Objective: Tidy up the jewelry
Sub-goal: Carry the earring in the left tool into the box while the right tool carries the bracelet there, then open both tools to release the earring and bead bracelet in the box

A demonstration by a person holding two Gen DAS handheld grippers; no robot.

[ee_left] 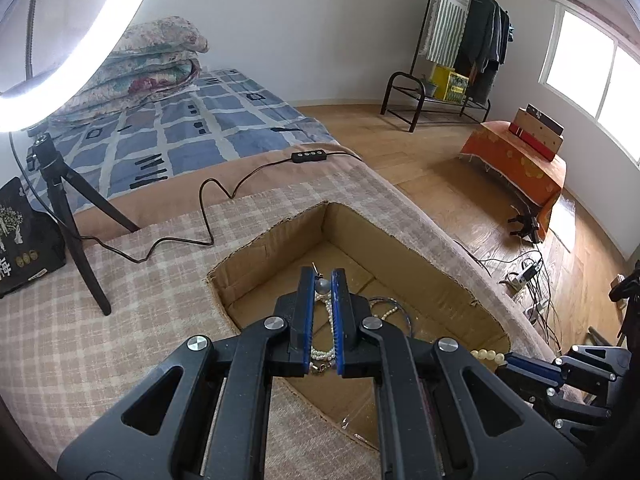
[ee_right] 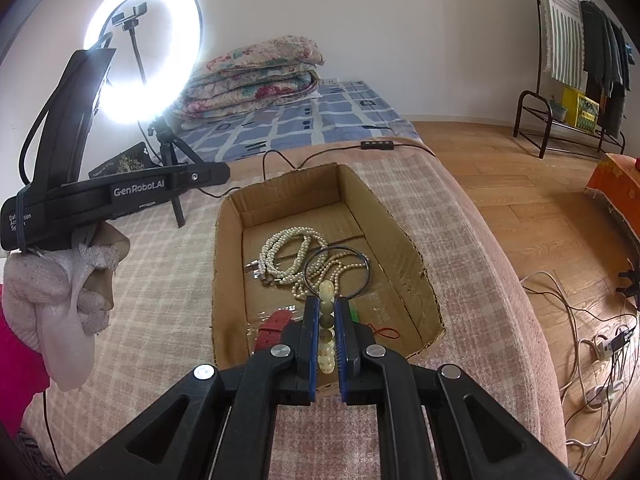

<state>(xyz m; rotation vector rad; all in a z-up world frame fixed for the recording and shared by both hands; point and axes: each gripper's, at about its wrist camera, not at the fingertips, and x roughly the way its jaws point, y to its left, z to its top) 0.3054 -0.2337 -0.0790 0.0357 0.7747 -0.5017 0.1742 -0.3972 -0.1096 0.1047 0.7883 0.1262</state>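
I read "GenRobot.AI" on the left gripper's (ee_right: 116, 196) black body in the right view (smaller print beside it is cut off). My left gripper (ee_left: 322, 280) pinches a grey pearl earring (ee_left: 322, 286) at its tips, above the cardboard box (ee_left: 280, 232). My right gripper (ee_right: 327, 308) is clamped on a pale bead bracelet (ee_right: 326, 320), beads running down between the pads, over the box's near end. On the box floor, mid-way, pearl necklaces (ee_right: 288, 256) lie tangled, a dark bangle (ee_right: 362, 276) overlapping them; a red strap (ee_right: 276, 324) sits in the near-left corner. Box walls rise all round; the checked blanket (ee_right: 152, 288) left of the box lies bare up to the tripod (ee_right: 172, 176).
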